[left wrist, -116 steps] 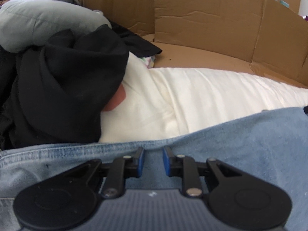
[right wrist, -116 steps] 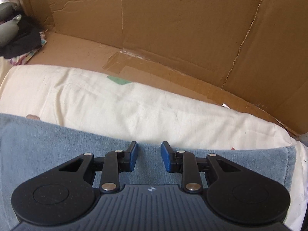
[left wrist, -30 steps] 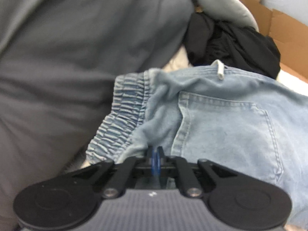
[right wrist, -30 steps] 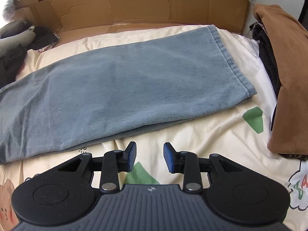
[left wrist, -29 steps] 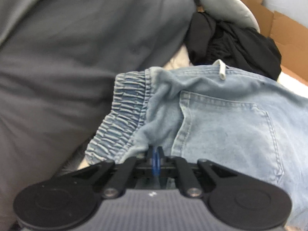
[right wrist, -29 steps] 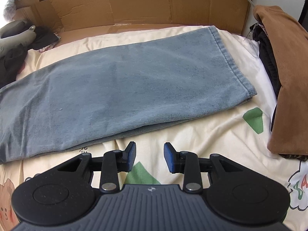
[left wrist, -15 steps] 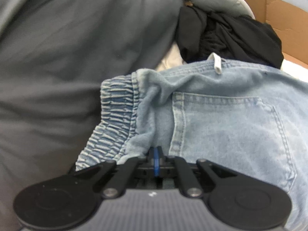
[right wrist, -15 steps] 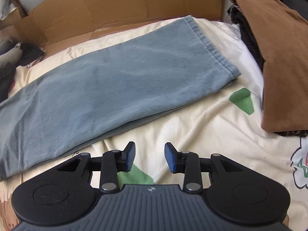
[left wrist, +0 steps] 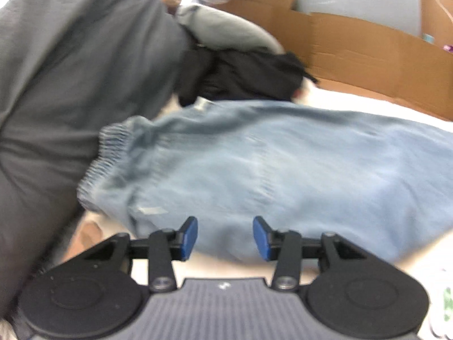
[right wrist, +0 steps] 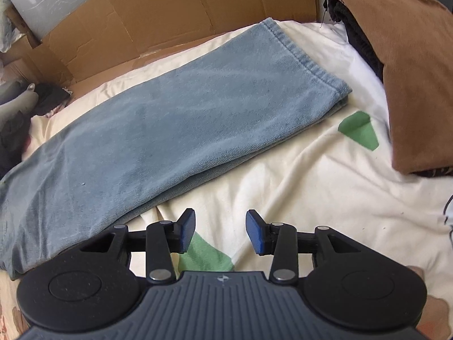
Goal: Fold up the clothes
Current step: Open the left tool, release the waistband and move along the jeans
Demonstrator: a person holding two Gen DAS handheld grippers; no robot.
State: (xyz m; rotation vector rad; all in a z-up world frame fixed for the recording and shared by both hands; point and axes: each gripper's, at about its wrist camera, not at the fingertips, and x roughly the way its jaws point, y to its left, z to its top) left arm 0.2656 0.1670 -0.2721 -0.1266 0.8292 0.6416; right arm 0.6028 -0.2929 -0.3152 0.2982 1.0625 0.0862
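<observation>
Looking down my left wrist view, I see the light-blue jeans (left wrist: 283, 167) lying flat on the bed sheet (left wrist: 354, 100), folded lengthwise, elastic waistband (left wrist: 99, 164) bunched at their left end. Picture is blurred, so seams and pocket are hard to read. Left gripper (left wrist: 225, 236) hangs just off the near edge of the jeans; its jaws have just been opening and now stand apart with nothing pinched, denim showing behind the gap only.

Right wrist view is sharp: the leg end of the jeans (right wrist: 181, 130) runs diagonally away from me, hem (right wrist: 305, 59) stitched and squared off, one leg stacked on the other, lower layer peeking out along the near edge. Faded denim, few wrinkles. Right gripper (right wrist: 220, 231) sits near the jeans' near edge over bare cream sheet (right wrist: 297, 175); its jaws have just been opening a little further and grip nothing.

The sheet has green patches (right wrist: 359, 130) printed on it, right of the hem. A brown garment (right wrist: 410, 65) lies folded on dark clothes further right of the jeans. Flattened cardboard (right wrist: 175, 8) stands behind the jeans as a wall. Past the waistband I see a black clothes heap (left wrist: 249, 76), a pale grey rolled piece (left wrist: 226, 31) and a big dark grey cloth (left wrist: 70, 85) filling the left side.
</observation>
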